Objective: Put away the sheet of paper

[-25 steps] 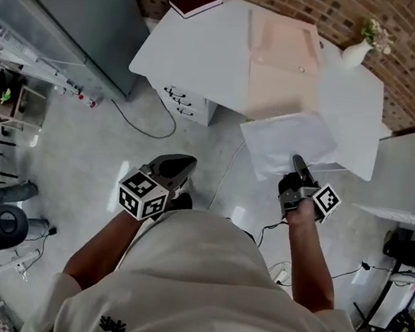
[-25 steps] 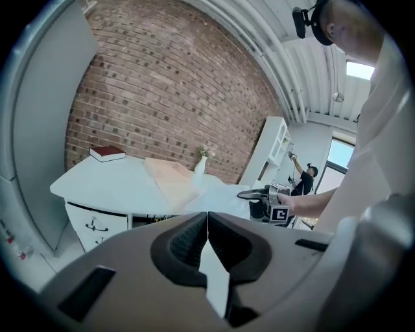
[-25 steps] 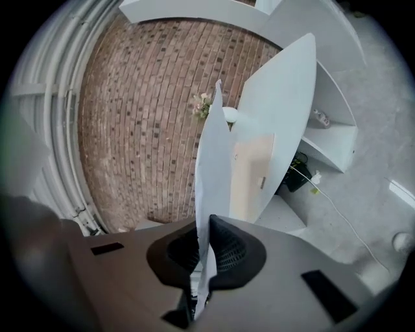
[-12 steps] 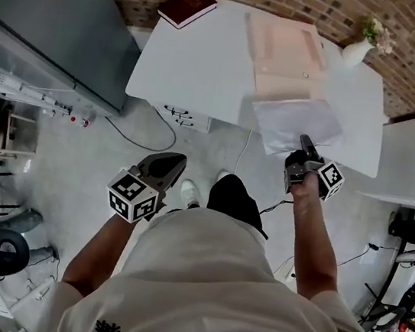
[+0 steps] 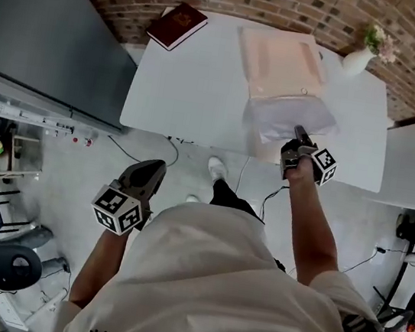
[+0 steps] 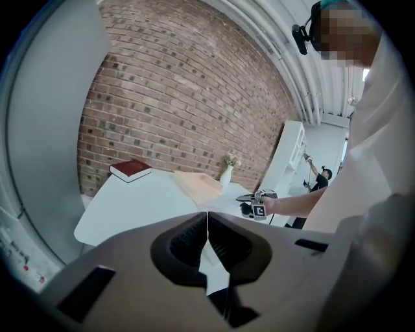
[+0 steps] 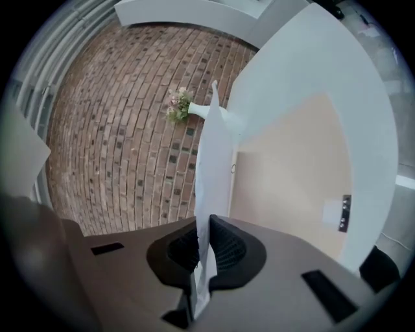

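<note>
The sheet of paper hangs over the near edge of the white table, its far edge against a peach folder. My right gripper is shut on the paper's near edge. In the right gripper view the paper stands edge-on between the shut jaws of the right gripper, with the folder beyond. My left gripper hangs over the floor short of the table. In its own view the left gripper is shut with nothing in it.
A red book lies at the table's far left corner. A white vase with flowers stands at the far right, against the brick wall. A grey cabinet flanks the table's left. A dark stool stands on the floor at the lower left.
The person has stepped up to the table. My right gripper carried the paper forward over the table's edge to the folder. The left gripper moved forward too, still over the floor.
</note>
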The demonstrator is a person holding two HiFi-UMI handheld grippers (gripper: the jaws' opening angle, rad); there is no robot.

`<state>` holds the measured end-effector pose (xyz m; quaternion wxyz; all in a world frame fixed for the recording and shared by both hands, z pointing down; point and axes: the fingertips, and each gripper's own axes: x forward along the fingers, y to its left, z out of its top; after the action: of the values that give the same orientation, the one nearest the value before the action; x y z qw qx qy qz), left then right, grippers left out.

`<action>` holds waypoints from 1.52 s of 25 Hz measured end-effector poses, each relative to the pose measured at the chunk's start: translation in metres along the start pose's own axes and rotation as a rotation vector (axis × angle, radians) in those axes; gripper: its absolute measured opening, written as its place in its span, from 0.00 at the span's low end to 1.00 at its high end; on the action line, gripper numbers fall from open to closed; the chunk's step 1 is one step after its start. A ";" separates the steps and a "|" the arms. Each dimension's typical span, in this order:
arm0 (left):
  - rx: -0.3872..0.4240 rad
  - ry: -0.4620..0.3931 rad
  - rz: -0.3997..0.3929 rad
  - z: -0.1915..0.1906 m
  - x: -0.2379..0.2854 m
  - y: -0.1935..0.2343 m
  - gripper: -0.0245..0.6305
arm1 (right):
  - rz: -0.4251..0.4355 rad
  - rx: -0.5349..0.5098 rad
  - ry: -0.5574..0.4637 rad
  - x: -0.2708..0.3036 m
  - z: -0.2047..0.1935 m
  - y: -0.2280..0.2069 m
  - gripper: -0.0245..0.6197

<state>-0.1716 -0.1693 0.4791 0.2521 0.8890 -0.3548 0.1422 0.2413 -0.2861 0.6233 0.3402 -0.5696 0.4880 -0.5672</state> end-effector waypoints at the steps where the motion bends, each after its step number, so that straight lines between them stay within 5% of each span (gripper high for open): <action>1: 0.004 0.006 0.007 0.005 0.008 0.005 0.07 | 0.001 0.003 0.001 0.012 0.005 0.001 0.08; 16: 0.025 0.045 0.043 0.068 0.099 0.039 0.07 | -0.051 0.043 0.025 0.130 0.046 -0.006 0.08; 38: -0.069 0.048 0.209 0.086 0.115 0.088 0.07 | -0.130 0.026 0.040 0.264 0.065 0.014 0.08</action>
<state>-0.1462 -0.3351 0.4879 0.2749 0.8342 -0.4443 0.1767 0.2709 -0.5501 0.6849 0.3001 -0.5840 0.4494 -0.6057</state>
